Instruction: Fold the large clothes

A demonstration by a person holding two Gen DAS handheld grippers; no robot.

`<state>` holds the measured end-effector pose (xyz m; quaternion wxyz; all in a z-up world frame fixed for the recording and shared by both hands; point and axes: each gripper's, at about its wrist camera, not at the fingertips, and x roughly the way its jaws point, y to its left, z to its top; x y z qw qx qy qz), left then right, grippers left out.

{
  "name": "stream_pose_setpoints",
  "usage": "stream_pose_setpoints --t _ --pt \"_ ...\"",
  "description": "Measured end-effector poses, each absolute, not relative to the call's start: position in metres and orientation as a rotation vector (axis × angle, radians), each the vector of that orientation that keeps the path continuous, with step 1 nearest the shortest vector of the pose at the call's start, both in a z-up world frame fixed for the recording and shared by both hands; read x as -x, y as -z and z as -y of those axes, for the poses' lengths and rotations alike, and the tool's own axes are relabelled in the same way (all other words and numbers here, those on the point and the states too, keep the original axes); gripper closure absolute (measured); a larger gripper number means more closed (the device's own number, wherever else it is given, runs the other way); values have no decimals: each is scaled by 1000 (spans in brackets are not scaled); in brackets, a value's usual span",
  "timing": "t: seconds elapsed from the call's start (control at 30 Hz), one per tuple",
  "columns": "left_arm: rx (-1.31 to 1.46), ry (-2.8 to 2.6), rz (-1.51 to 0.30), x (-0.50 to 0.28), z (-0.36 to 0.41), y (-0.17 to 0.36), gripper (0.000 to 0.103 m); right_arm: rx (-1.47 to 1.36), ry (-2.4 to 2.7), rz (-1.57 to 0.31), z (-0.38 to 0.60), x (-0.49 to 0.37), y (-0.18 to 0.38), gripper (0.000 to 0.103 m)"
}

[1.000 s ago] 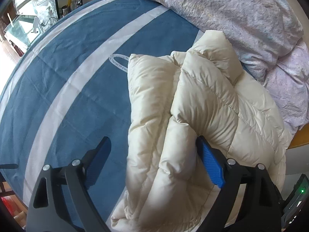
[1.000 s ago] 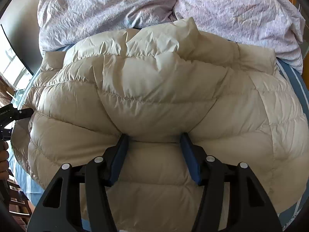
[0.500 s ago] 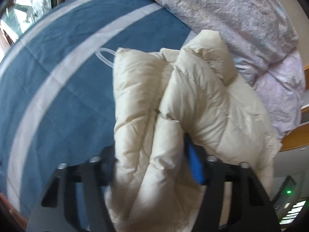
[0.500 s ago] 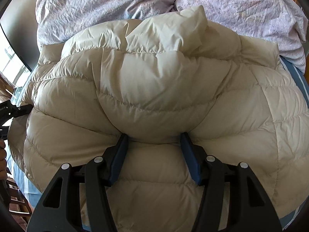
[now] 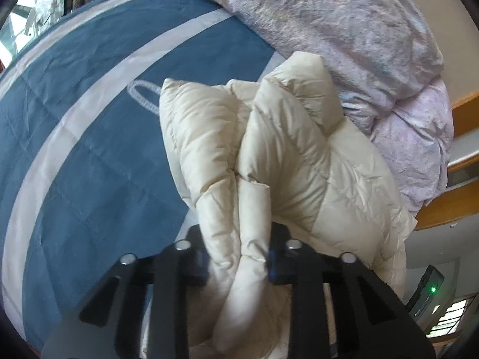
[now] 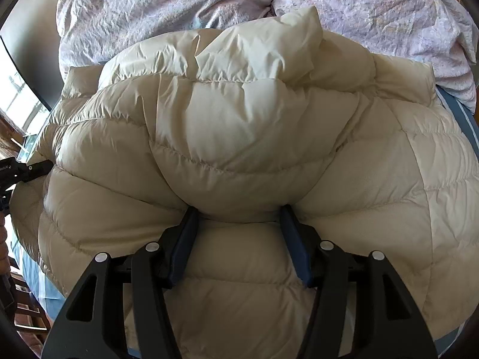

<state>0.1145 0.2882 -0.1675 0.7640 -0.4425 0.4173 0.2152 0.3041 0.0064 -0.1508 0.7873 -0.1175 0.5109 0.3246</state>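
My left tongs [image 5: 239,257] pinch a narrow fold of the cream jacket [image 5: 287,161], which lies on the blue bedspread [image 5: 89,155], right side, near the lilac duvet [image 5: 344,30]. My right tongs [image 6: 238,214] clamp a thick fold of it, jaws half apart.

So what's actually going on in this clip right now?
A person with two handheld claws is folding a cream puffer jacket on a bed with a blue striped cover. The left claw is shut on a bunched edge of the jacket. The right claw has a puffy fold of the same jacket pinched between its fingers. A crumpled lilac duvet lies behind the jacket. The jacket looks partly folded, not yet a finished bundle.
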Motion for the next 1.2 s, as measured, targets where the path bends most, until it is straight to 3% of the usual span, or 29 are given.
stream_pose_setpoints --t 0.23,0.7,1.2 --pt "906 -454 -851 -114 -279 136 91 240 -704 -1108 -5 -304 151 44" --pt "845 -341 -685 -137 -226 39 91 198 -734 -1129 2 -309 152 44" --pt "783 -296 -668 -184 -144 -1 91 136 -789 -1125 31 -332 130 44"
